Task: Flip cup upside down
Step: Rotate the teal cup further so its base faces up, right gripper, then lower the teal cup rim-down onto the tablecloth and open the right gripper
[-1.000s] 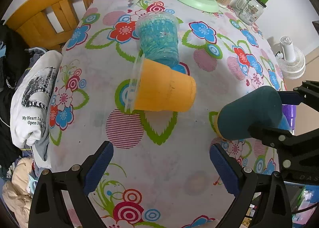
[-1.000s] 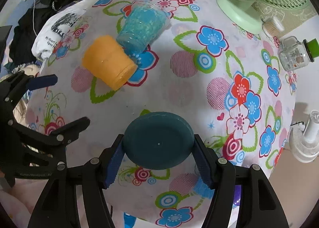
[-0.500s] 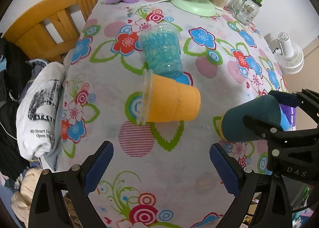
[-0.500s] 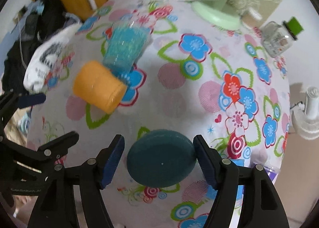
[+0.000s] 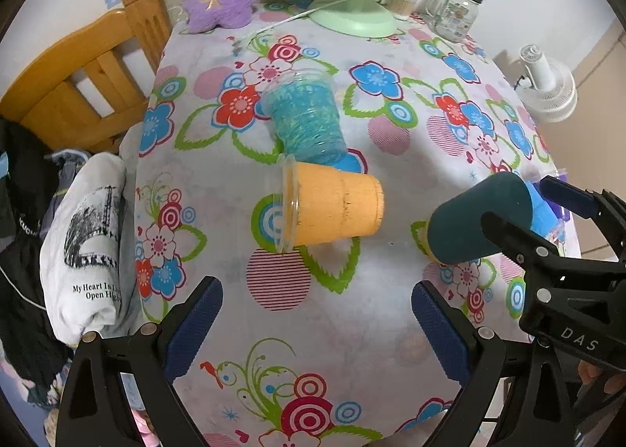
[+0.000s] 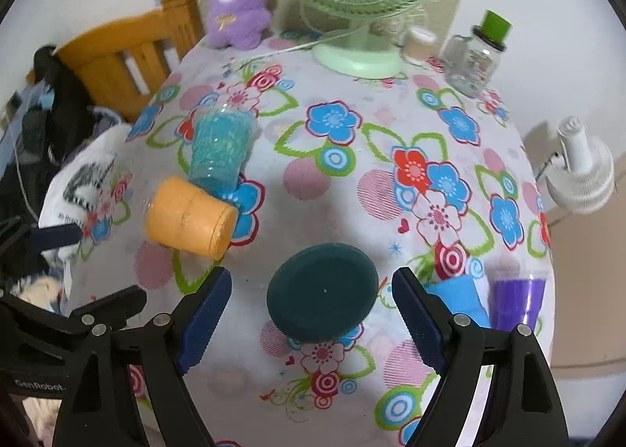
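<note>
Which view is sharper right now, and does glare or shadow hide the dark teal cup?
Left wrist view: sharp, the print on the white shirt is readable, and the fisheye bulges the table edges. Right wrist view: slightly smeared, most at the shirt, purple cup and white fan; the dark teal cup is clear, with only a soft shadow beyond it and no glare.

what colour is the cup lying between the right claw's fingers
Dark teal cup, seen best in the right wrist view, bottom facing the camera.

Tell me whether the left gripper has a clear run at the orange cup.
Probably yes: the left gripper is open, and bare tablecloth lies between it and the orange cup, which lies on its side.
</note>
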Tool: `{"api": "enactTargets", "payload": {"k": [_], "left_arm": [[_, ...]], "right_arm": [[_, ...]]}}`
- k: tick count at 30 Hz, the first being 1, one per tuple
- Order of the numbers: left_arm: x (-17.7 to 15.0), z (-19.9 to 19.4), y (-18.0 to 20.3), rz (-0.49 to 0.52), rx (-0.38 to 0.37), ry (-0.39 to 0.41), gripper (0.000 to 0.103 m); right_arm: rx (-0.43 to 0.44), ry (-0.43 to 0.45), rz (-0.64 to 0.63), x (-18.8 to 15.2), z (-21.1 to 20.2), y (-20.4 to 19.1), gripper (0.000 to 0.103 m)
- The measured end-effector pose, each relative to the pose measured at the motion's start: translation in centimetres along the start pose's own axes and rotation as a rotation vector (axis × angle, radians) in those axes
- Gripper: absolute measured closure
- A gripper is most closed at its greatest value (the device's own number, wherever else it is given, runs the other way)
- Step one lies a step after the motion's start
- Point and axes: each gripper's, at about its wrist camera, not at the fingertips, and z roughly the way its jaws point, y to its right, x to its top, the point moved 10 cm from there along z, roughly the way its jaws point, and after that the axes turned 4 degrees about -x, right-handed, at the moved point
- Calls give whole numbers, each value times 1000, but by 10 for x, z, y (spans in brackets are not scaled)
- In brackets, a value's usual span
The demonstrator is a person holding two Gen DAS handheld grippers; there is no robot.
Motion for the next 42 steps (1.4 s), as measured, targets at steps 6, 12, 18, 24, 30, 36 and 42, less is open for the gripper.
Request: {"api": "enactTargets", "payload": {"k": [6, 12, 18, 24, 30, 36, 42], "left_arm": [[-5, 3, 2, 42, 14, 10, 5], [-9, 4, 7, 39, 25, 18, 4], [-12, 3, 20, -8, 49, 46, 4], [-17, -7, 42, -74, 25, 50, 4], [-13, -23, 61, -136, 29, 75, 4], [-8, -44, 78, -172, 41, 100, 4], [3, -67, 93, -204, 47, 133, 4]], "right_arm": [[11, 59, 82, -6, -3, 6, 16], [16, 96, 115, -17, -6, 12, 16], [20, 103, 129, -31, -5, 25, 15], [38, 109, 124, -37, -18, 44, 15], [41, 120, 99, -30, -35, 65, 15], [43, 141, 41, -22, -54, 76, 15], [25, 143, 66, -13, -79, 98, 15]]}}
